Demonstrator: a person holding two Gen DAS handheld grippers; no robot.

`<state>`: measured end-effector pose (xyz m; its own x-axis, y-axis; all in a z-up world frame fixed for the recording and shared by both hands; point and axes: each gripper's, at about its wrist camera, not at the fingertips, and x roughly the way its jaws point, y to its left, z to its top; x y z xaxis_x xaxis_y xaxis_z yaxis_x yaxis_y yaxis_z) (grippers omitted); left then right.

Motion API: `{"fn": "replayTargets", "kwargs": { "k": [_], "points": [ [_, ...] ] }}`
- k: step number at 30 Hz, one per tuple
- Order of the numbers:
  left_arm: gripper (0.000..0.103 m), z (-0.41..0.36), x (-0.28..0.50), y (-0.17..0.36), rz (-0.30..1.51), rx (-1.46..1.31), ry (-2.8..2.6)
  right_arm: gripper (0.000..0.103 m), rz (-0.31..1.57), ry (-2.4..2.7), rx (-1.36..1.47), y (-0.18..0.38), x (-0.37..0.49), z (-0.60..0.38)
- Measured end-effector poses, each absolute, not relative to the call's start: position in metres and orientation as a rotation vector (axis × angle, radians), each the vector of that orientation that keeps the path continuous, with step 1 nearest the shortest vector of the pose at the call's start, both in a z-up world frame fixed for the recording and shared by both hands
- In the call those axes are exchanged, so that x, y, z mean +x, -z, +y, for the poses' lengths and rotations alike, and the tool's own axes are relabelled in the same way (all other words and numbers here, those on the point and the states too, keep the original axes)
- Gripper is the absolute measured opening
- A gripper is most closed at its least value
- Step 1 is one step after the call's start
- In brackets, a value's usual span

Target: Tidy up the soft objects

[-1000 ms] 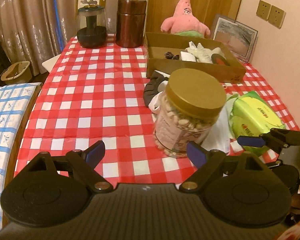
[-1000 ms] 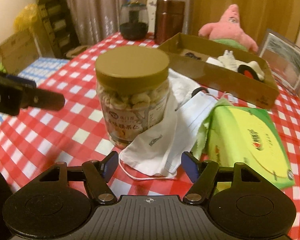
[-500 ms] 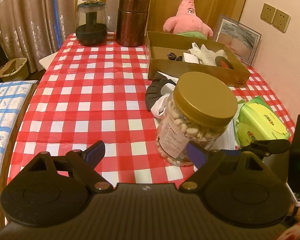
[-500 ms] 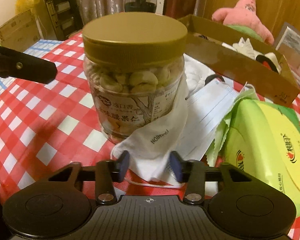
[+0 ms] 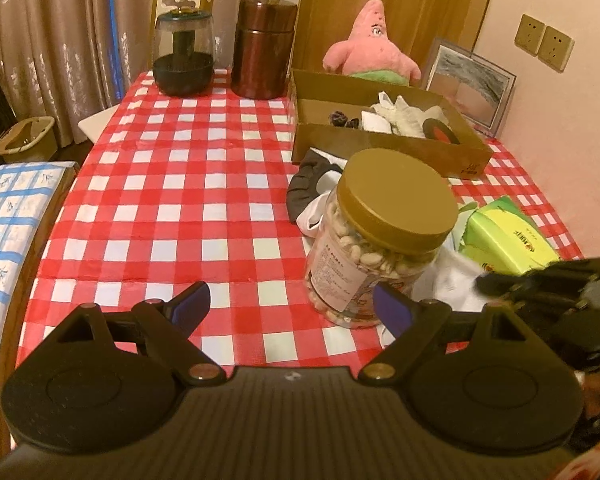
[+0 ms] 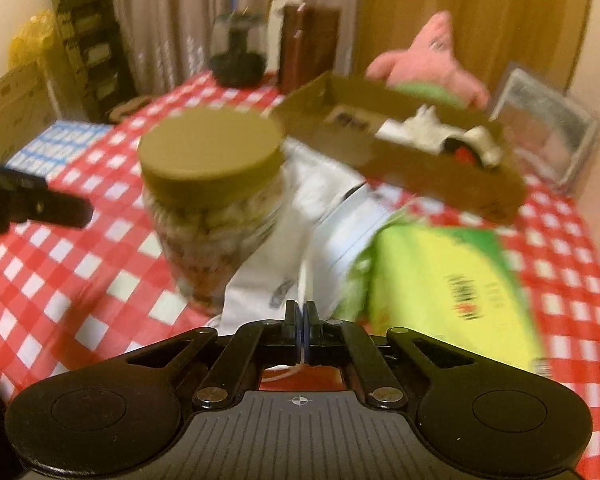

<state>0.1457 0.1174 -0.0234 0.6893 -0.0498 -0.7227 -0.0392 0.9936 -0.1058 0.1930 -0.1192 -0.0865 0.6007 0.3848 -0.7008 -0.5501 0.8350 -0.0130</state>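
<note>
My right gripper (image 6: 301, 312) is shut on the near edge of a white face mask (image 6: 268, 280) that lies against a nut jar (image 6: 212, 208) with a gold lid; the view is blurred. More white masks (image 6: 352, 216) lie behind it. My left gripper (image 5: 290, 306) is open and empty, just in front of the jar (image 5: 376, 240). A dark mask (image 5: 304, 188) lies behind the jar. A cardboard box (image 5: 380, 148) at the back holds several soft items. A pink plush star (image 5: 370, 48) sits behind it.
A green tissue pack (image 5: 504, 240) lies right of the jar. A glass grinder (image 5: 184, 56) and a brown canister (image 5: 264, 48) stand at the table's far edge. A picture frame (image 5: 468, 84) leans on the right wall. The red checked tablecloth (image 5: 180, 184) covers the table.
My right gripper has closed on the white mask's near edge and pulled back and up a little. The left gripper has stayed open and shifted slightly.
</note>
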Motion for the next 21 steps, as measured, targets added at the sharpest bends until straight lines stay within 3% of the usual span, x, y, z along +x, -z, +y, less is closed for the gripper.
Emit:
{"fn": "replayTargets", "kwargs": {
  "k": [11,21],
  "points": [
    [0.087,0.110,0.137,-0.009,0.757,-0.072,0.038,0.001,0.530,-0.405,-0.187,0.000,0.186,-0.184],
    [0.087,0.101,0.138,-0.016,0.741,-0.057,0.066,0.001,0.391,-0.314,-0.138,-0.042,0.193,-0.219]
  ]
}}
